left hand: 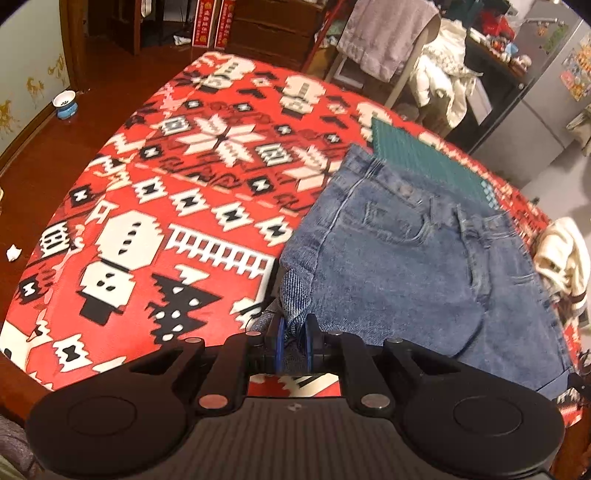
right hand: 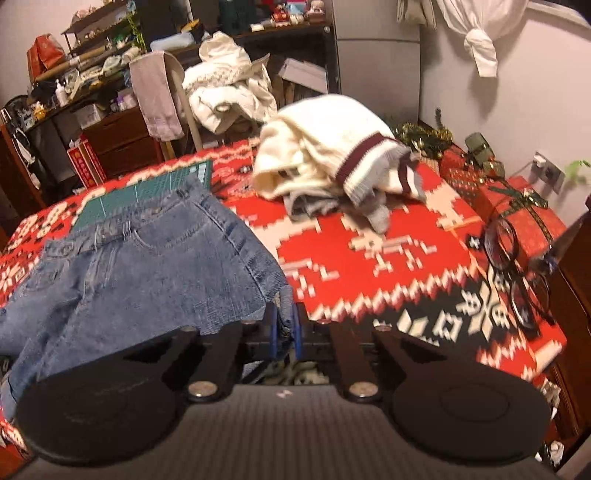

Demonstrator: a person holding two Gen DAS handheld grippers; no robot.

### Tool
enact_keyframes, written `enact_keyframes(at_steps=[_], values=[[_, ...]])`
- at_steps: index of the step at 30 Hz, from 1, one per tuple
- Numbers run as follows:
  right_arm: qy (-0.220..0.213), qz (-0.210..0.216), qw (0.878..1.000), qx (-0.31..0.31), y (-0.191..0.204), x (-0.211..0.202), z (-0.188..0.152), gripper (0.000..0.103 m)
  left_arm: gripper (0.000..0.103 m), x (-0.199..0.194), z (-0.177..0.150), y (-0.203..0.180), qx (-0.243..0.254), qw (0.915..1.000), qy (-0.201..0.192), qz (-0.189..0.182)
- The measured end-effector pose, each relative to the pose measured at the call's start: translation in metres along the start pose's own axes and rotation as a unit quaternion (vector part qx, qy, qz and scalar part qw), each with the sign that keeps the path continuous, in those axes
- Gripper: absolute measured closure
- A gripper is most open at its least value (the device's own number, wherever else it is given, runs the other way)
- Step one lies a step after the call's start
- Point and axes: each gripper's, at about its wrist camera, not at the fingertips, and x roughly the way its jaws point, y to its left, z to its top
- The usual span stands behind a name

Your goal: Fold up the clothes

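Blue denim shorts (left hand: 413,258) lie on a table under a red patterned cloth (left hand: 177,192), waistband at the far side. My left gripper (left hand: 293,334) is shut on the near left hem corner of the shorts, denim bunched between its blue pads. In the right wrist view the same shorts (right hand: 140,266) spread to the left. There my right gripper (right hand: 284,328) is shut on the near right hem corner, lifted a little off the cloth. A cream sweater with maroon stripes (right hand: 328,151) lies heaped at the far right over grey clothing.
A green cutting mat (left hand: 417,158) lies under the waistband at the far edge. Black glasses (right hand: 513,266) and wrapped gift boxes (right hand: 517,206) sit at the table's right side. A chair draped with a towel (left hand: 384,33) and cluttered shelves (right hand: 92,74) stand behind the table.
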Motion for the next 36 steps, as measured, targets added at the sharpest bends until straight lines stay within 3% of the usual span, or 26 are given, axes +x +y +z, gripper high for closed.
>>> enact_keyframes(at_steps=[4,9,12,19,24,30,36], values=[[0.018,0.002,1.0,-0.003,-0.004,0.009,-0.012,0.093,0.082,-0.001,-0.002,0.005,0.001,1.0,0.007,0.001],[0.016,0.013,1.0,-0.011,-0.003,-0.002,-0.007,0.08,0.075,-0.019,0.003,0.017,0.005,0.9999,0.005,-0.012],[0.009,0.024,0.999,-0.03,0.001,-0.012,0.006,0.072,0.071,-0.03,0.013,0.018,0.015,0.9998,-0.001,-0.014],[-0.015,0.068,0.994,-0.085,0.027,-0.015,0.06,0.065,0.062,-0.028,0.062,-0.015,0.095,0.9948,-0.024,-0.028],[-0.023,0.091,0.986,-0.14,0.06,0.019,0.103,0.063,0.059,0.014,0.105,-0.046,0.14,0.9891,-0.007,-0.047],[-0.009,0.114,0.977,-0.18,0.09,0.087,0.138,0.06,0.059,0.072,0.129,-0.068,0.17,0.9849,0.007,-0.032],[0.011,0.118,0.979,-0.165,0.091,0.151,0.159,0.059,0.059,0.109,0.139,-0.066,0.182,0.9829,0.024,-0.013]])
